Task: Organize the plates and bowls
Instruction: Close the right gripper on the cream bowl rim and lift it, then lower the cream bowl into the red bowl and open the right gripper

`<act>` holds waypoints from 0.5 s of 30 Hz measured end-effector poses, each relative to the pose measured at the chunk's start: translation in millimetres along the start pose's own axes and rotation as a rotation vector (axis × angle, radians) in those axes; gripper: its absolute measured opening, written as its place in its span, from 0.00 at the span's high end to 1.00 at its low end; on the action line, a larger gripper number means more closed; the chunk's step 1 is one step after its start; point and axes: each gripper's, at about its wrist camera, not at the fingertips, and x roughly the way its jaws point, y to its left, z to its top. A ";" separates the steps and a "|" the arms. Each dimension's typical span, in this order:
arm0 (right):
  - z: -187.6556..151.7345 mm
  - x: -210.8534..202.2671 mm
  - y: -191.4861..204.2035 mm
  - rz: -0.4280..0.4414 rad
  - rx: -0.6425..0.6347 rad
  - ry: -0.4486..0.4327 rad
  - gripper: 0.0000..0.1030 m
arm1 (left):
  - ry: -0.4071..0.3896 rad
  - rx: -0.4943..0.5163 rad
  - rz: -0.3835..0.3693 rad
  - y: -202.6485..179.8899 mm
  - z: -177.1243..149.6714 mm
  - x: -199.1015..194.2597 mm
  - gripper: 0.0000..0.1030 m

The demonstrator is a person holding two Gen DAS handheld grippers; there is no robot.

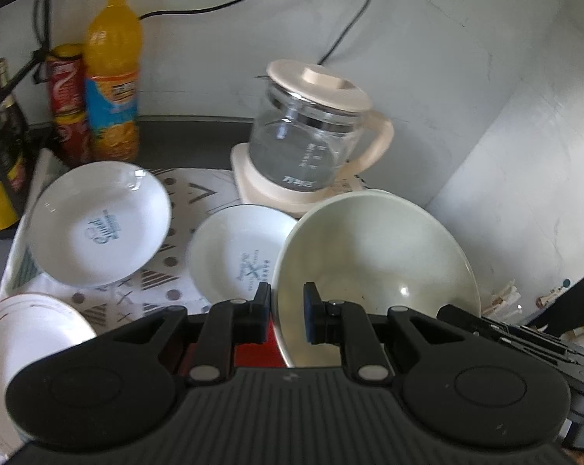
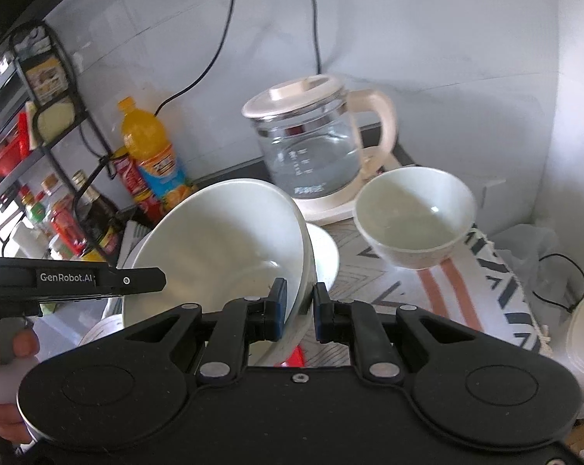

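Gripping the big bowl's (image 2: 230,240) rim, both grippers (image 1: 287,310) (image 2: 296,308) pinch opposite sides.

White marbled wall (image 1: 408,31), dark countertop (image 1: 199,135)

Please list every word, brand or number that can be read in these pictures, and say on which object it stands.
"GenRobot.AI": on the left gripper, seen from the right wrist.
Blue print inside two white plates: too blurred to read.
Kettle markings, orange bottle and red can labels: unreadable.
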 end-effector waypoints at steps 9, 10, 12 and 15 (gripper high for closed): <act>-7.4 12.5 17.9 0.030 -0.041 0.062 0.85 | 0.015 -0.053 0.052 22.4 -5.6 -7.7 0.85; -8.4 13.6 18.6 0.032 -0.043 0.069 0.85 | 0.020 -0.058 0.055 24.2 -6.5 -7.7 0.85; -10.5 15.5 18.6 0.034 -0.044 0.084 0.85 | 0.029 -0.065 0.060 28.0 -8.5 -7.3 0.85; -13.9 19.1 17.7 0.034 -0.041 0.109 0.84 | 0.044 -0.072 0.065 30.8 -12.3 -5.8 0.85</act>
